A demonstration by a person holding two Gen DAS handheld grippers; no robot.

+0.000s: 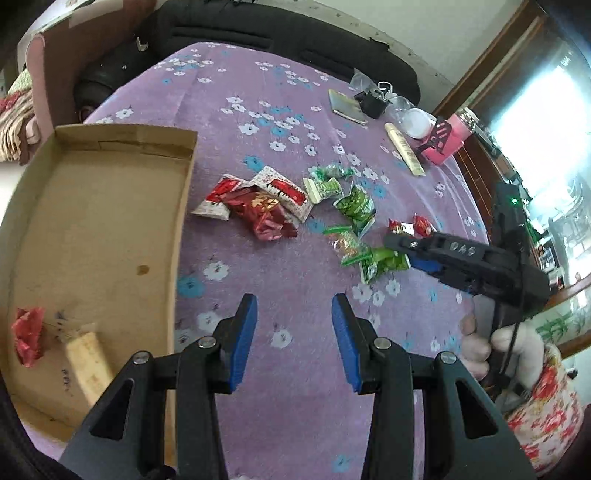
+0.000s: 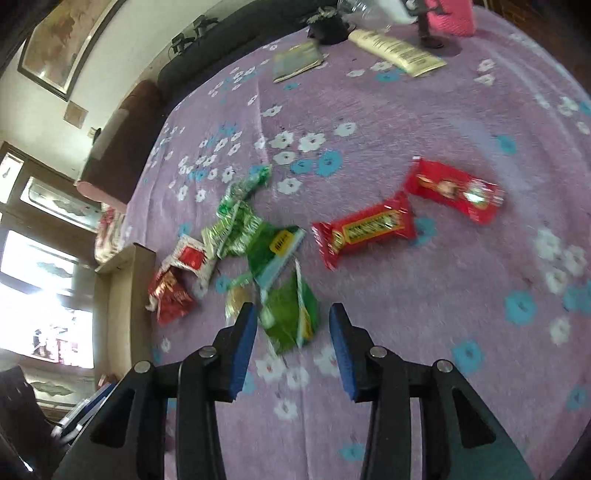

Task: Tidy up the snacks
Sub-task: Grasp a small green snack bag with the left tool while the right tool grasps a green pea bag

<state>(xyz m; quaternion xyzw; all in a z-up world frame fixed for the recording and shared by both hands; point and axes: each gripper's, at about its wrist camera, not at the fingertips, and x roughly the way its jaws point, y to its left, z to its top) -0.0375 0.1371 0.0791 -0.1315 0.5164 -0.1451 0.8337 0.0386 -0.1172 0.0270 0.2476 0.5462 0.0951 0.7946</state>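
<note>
Loose snacks lie on the purple flowered cloth (image 1: 295,369). Red and white packets (image 1: 255,201) sit in the middle, with green packets (image 1: 354,206) to their right. A cardboard tray (image 1: 92,229) on the left holds a red wrapper (image 1: 27,334) and a cream bar (image 1: 86,360). My left gripper (image 1: 294,301) hangs open over bare cloth beside the tray, holding nothing. My right gripper (image 1: 406,251) hovers at the nearest green packet (image 1: 384,264). In the right wrist view the right gripper (image 2: 292,310) is open, and a green packet (image 2: 288,317) lies below its tips, unpinched. Two red bars (image 2: 365,232) (image 2: 454,192) lie to the right.
At the cloth's far side are a cream tube (image 1: 404,153), a pink container (image 1: 445,142), a black clip-like object (image 1: 373,103) and a small booklet (image 1: 347,107). A dark sofa (image 1: 295,33) runs behind. A person's hand (image 1: 480,343) in a floral sleeve holds the right gripper.
</note>
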